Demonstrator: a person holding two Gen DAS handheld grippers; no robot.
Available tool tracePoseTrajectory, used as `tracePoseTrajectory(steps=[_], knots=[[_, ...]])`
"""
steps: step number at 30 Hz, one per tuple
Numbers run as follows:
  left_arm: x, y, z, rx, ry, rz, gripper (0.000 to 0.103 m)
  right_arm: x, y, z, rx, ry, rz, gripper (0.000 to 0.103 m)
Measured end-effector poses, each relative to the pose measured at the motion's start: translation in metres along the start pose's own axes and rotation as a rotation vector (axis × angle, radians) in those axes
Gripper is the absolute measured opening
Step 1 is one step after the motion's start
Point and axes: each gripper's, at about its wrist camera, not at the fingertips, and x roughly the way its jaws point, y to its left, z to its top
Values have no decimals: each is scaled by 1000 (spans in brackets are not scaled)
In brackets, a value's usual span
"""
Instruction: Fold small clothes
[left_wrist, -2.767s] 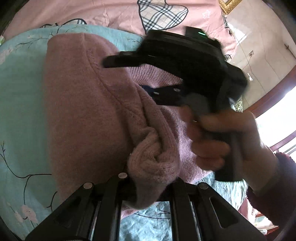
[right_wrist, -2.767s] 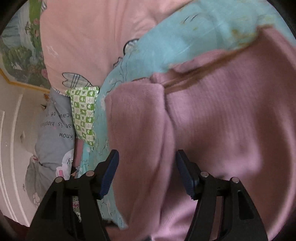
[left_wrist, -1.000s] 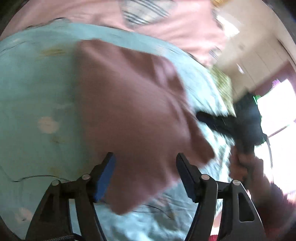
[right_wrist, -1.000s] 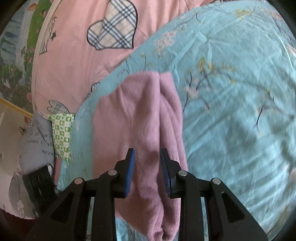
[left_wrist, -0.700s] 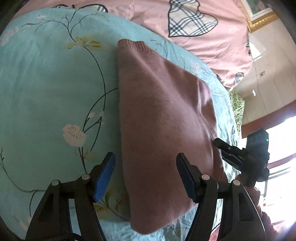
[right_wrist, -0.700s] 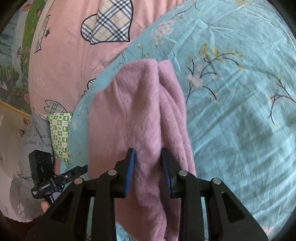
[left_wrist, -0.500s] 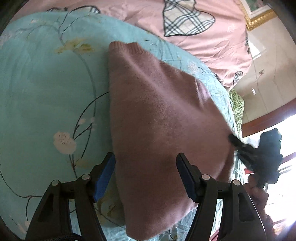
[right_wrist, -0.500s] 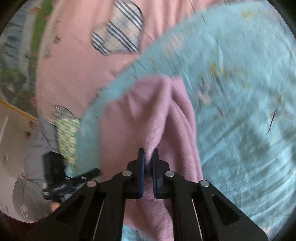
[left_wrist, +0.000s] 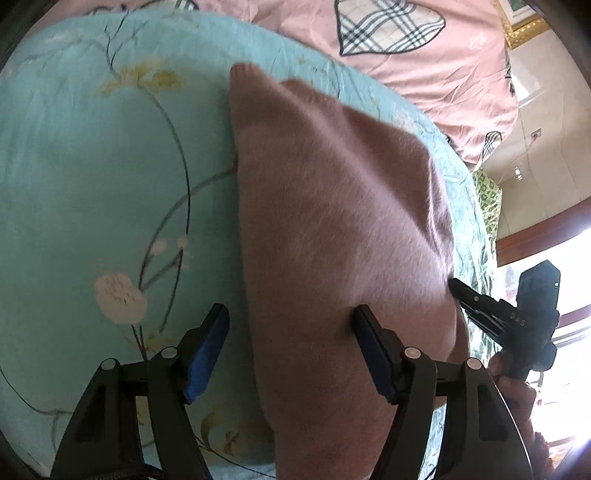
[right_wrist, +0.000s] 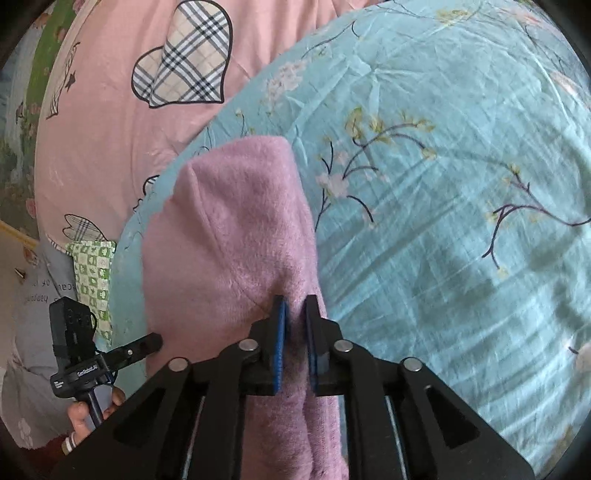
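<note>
Right gripper (right_wrist: 294, 334) jaws pinch the pink sweater's (left_wrist: 332, 229) edge; left gripper (left_wrist: 291, 350) jaws spread, teal sheet (right_wrist: 443, 184) open alongside.

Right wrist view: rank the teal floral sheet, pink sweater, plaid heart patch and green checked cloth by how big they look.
1. teal floral sheet
2. pink sweater, though it lies nearer the camera
3. plaid heart patch
4. green checked cloth, partly hidden

The fuzzy pink knitted sweater (right_wrist: 236, 236) runs off the 6 o'clock edge; its pinched fold is hidden between the right gripper's (right_wrist: 293, 332) blue pads.
</note>
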Motion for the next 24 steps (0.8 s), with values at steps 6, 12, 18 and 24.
tracePoseTrajectory(steps=[6,12,18,24], knots=[[4,-4,35,-26,-42,30,70,-14,29,26,-58,-87,-9,16],[23,7,78,-78,-69,171,69,38,65,56,-148,20,71,16],[31,18,86,-88,-56,187,69,78,41,77,-77,38,41,10],[9,13,50,-67,-23,67,69,35,45,67,-74,-11,50,40]])
